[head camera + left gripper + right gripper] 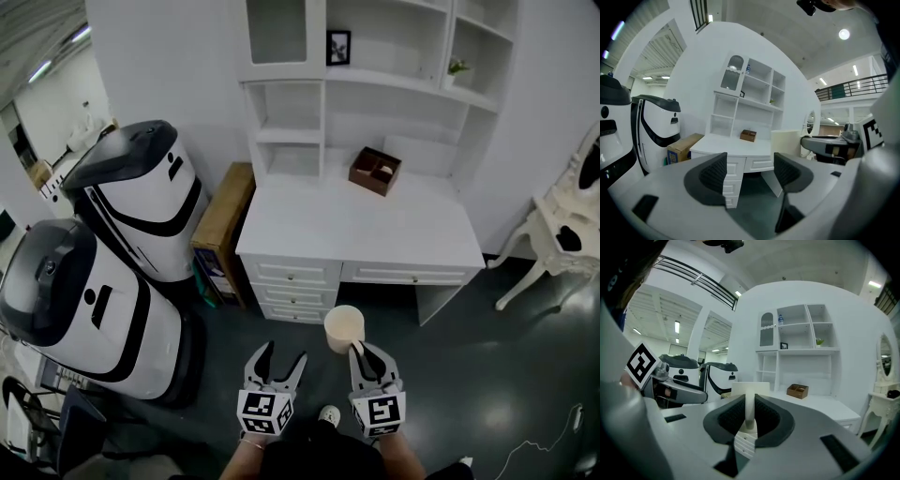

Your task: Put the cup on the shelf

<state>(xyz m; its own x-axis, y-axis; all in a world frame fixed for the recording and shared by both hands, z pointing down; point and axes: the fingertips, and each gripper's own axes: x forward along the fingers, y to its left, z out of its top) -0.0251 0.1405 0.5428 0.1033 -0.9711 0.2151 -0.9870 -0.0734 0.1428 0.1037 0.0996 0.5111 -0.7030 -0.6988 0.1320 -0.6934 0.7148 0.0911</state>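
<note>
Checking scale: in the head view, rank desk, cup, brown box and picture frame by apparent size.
Desk, largest.
Brown box and cup look alike; the cup is nearer the camera, so unranked.
Picture frame, smallest.

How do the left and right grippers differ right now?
The left gripper has its jaws apart, while the right gripper has its jaws nearly together. The left gripper is empty, with only the desk and floor showing between its jaws. The right gripper is clamped on the cup. Shared: both sit side by side, pointing toward the desk.
</note>
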